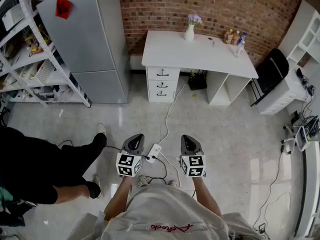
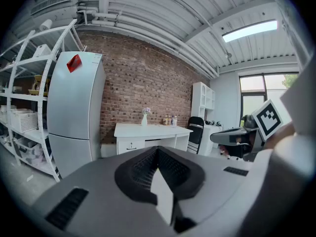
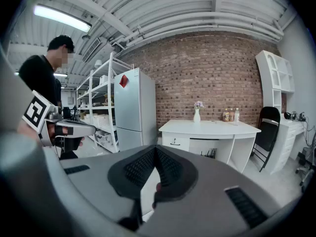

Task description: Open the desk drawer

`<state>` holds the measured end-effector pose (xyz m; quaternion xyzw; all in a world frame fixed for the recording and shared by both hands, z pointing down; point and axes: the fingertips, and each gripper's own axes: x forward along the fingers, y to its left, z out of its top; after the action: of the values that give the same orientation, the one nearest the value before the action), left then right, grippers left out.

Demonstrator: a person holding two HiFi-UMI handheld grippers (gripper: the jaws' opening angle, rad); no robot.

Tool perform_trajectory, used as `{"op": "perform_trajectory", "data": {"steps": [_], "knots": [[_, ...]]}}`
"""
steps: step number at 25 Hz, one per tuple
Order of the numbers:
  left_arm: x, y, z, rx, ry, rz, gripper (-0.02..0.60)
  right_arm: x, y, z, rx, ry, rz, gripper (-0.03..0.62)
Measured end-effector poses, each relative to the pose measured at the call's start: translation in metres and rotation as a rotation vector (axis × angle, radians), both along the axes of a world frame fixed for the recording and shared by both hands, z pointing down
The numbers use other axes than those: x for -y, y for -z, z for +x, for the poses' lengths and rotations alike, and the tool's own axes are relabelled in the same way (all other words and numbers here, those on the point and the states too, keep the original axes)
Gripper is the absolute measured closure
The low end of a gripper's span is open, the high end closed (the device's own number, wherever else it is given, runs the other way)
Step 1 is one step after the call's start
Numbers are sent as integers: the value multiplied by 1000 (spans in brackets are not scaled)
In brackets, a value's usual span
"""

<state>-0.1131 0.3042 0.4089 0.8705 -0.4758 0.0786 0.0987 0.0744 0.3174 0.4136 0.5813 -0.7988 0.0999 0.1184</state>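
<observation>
Left gripper (image 1: 134, 140): fingers (image 2: 142, 171) together, nothing between them. Right gripper (image 1: 190, 140): fingers (image 3: 139, 171) pressed together too, empty. Both are held side by side low over the floor (image 1: 225, 134), aimed ahead and slightly down at the table (image 1: 200, 54).

A power strip (image 1: 154, 153) lies on the floor between the two grippers.

Three drawers (image 1: 161, 84) are stacked under the table's left end as the head view shows it. Their fronts sit at the front edge and all are closed. The top drawer (image 1: 162, 73) is just under the tabletop. Its handle (image 3: 175, 143) is small and dark, with its long axis level, running along the front edge. A fridge (image 1: 85, 39) stands just beside that end.

The drawers lie straight ahead of the fingers and well apart from them. In the head view the stack sits about midway between the grippers, so neither is clearly nearer. It falls a bit left of the finger line in the left gripper view and a bit right in the right gripper view.

Judgement: the task is not yet started. It needs a walk-up, the fingers opened and closed across the handle, then a pull straight back, square to the front edge.
</observation>
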Motion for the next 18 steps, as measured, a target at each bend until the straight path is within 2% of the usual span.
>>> {"op": "perform_trajectory", "data": {"steps": [12, 18], "knots": [[4, 5, -18, 0, -10, 1, 569, -1, 2, -23, 0, 12, -2, 577], [7, 2, -33, -1, -35, -8, 569, 0, -2, -35, -8, -16, -9, 577]]}}
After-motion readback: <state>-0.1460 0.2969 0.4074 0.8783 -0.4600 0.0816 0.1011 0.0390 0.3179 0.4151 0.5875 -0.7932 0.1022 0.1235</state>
